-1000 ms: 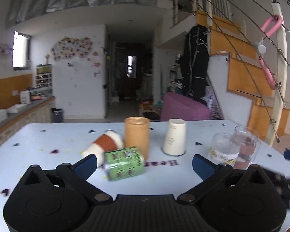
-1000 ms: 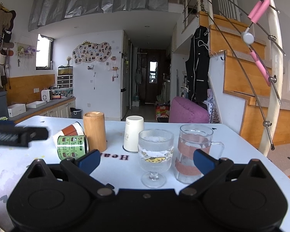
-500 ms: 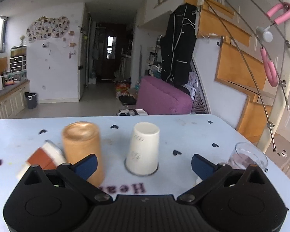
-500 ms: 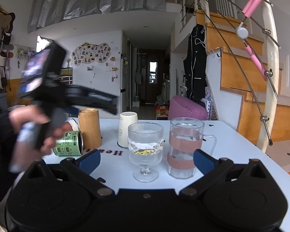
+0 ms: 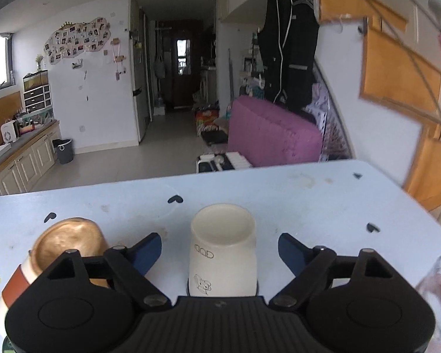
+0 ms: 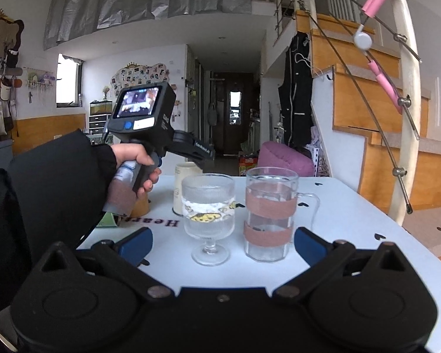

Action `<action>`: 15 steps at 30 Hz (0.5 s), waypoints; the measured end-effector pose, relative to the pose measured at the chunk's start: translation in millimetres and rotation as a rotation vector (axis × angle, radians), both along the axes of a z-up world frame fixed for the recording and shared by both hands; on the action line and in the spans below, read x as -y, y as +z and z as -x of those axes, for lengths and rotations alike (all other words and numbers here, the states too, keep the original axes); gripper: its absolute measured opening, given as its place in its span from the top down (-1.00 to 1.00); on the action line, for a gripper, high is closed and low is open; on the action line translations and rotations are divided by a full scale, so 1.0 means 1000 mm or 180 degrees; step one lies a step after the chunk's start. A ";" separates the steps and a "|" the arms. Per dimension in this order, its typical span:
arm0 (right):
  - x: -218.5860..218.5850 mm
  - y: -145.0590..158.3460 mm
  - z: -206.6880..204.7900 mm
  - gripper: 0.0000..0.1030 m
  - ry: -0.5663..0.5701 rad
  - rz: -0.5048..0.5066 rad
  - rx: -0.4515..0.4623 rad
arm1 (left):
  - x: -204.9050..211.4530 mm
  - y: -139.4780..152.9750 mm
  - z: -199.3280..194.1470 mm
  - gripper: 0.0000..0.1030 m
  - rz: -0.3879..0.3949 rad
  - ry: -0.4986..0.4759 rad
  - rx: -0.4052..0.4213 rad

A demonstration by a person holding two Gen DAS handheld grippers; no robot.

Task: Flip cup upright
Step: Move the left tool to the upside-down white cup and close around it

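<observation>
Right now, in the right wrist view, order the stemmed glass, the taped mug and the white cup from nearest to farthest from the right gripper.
1. Stemmed glass and taped mug: both just ahead of the open right gripper, glass left of centre, mug right; too close to call.
2. White cup: farthest, behind the glass, upside down, partly hidden.

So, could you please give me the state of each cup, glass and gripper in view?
White cup: upside down on the table, between the open left fingers.
Wooden cup: upside down.
Stemmed glass: upright.
Glass mug: upright.
Left gripper: open, untouching.
Right gripper: open, holding nothing.
</observation>
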State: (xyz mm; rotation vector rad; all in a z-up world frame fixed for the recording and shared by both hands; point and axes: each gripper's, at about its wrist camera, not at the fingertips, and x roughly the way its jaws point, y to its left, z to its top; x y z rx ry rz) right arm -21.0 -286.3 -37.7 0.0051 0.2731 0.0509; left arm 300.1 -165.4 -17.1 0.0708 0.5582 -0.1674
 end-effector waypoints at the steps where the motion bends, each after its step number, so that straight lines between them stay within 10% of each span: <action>1: 0.001 0.000 0.000 -1.00 -0.0014 -0.0002 0.0000 | 0.002 -0.003 -0.004 -0.61 -0.0040 0.0023 -0.0022; 15: 0.009 -0.003 0.000 -1.00 -0.0061 -0.0079 -0.0007 | -0.019 -0.017 0.009 0.70 0.0104 -0.0132 -0.0433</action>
